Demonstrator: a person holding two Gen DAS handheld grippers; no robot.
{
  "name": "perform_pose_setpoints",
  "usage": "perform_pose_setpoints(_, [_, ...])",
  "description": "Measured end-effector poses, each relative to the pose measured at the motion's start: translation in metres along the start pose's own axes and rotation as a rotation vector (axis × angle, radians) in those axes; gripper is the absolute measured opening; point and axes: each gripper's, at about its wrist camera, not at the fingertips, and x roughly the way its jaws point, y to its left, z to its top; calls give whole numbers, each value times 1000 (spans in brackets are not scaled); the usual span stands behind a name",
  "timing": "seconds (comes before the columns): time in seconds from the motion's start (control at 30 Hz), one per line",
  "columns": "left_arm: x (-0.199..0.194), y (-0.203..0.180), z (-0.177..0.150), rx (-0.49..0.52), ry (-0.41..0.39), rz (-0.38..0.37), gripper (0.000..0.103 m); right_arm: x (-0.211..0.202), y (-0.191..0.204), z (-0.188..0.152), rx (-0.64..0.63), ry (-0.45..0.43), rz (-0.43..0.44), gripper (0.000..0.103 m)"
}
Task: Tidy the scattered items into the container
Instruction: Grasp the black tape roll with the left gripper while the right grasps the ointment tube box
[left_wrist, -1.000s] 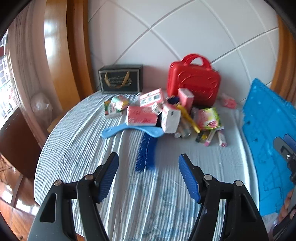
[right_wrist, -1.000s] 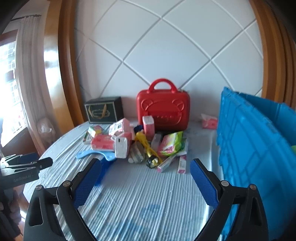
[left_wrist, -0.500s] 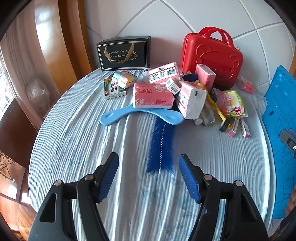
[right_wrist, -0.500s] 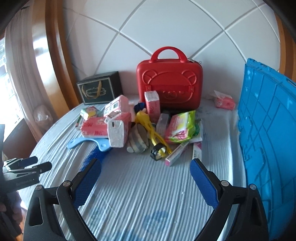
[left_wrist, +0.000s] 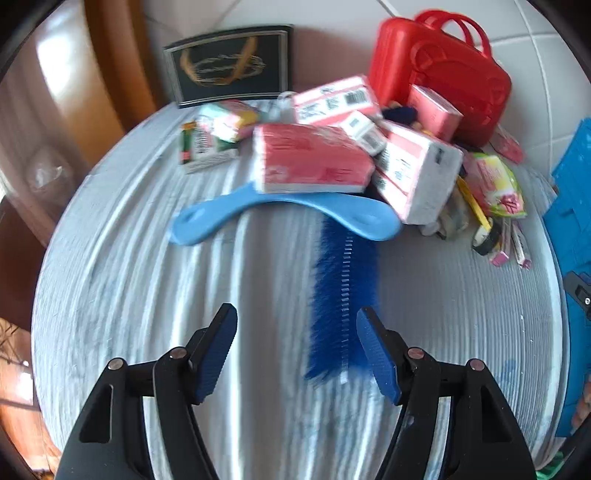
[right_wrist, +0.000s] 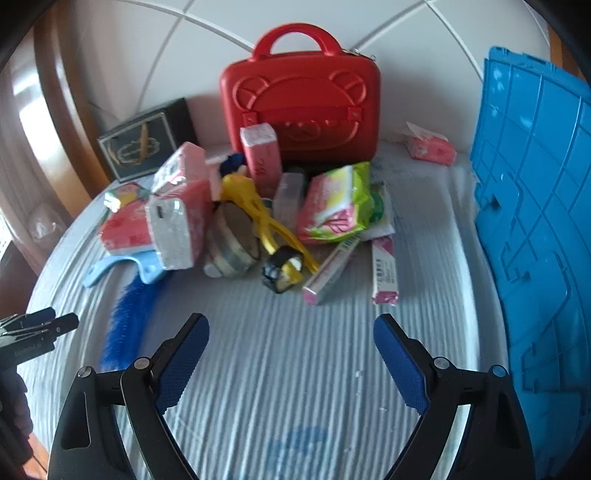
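Everything's placed off the red case (right_wrist: 301, 110), which stands upright at the back of the round table (right_wrist: 295, 369) with its striped cloth. Far left of the case is a black gift box (right_wrist: 147, 146). Next comes a pale blue hanger (left_wrist: 280, 212) lying flat under a pink tissue pack (left_wrist: 310, 158), with a dark blue bristle brush (left_wrist: 343, 295) running from under the hanger toward the near edge. The left gripper (left_wrist: 295, 350) hovers over that brush's near end, jaws spread, nothing between the pads. Right in front of the case sits the main heap: white-and-pink pack (right_wrist: 177, 225), yellow toy (right_wrist: 255, 206), green-pink pouch (right_wrist: 338, 203), two slim tubes (right_wrist: 384, 269). The right gripper (right_wrist: 291, 360) is in front of the heap, jaws wide but just been closing a bit, empty. Right of the case: the blue crate (right_wrist: 535, 221), nothing in its visible part.
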Motion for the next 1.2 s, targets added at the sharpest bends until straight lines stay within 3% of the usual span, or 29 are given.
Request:
perform_pose_setpoints(0.3, [53,-131,35,245,13,-178,66,34,-40,3,69,65,-45,79])
perform_pose_setpoints(0.47, [81,-181,47,317,23,-194,66,54,-54,2,101,88,-45,73])
perform_pose_setpoints(0.67, [103,-207,57,365,16,-194,66,83,-77,4,142,115,-54,69])
perform_pose_setpoints(0.83, [109,-216,61,396,-8,-192,53,111,-91,11,165,126,-47,62])
perform_pose_setpoints(0.9, [114,-218,61,397,5,-204,38,122,-94,14,167,130,-46,55])
perform_pose_setpoints(1.07, [121,-218,63,401,13,-220,21,141,-99,21,157,127,-54,44])
perform_pose_setpoints(1.17, [121,-217,62,396,19,-225,18,145,-95,25,115,123,-77,30])
perform_pose_setpoints(1.2, [120,-215,61,391,22,-222,18,145,-95,26,115,123,-75,30])
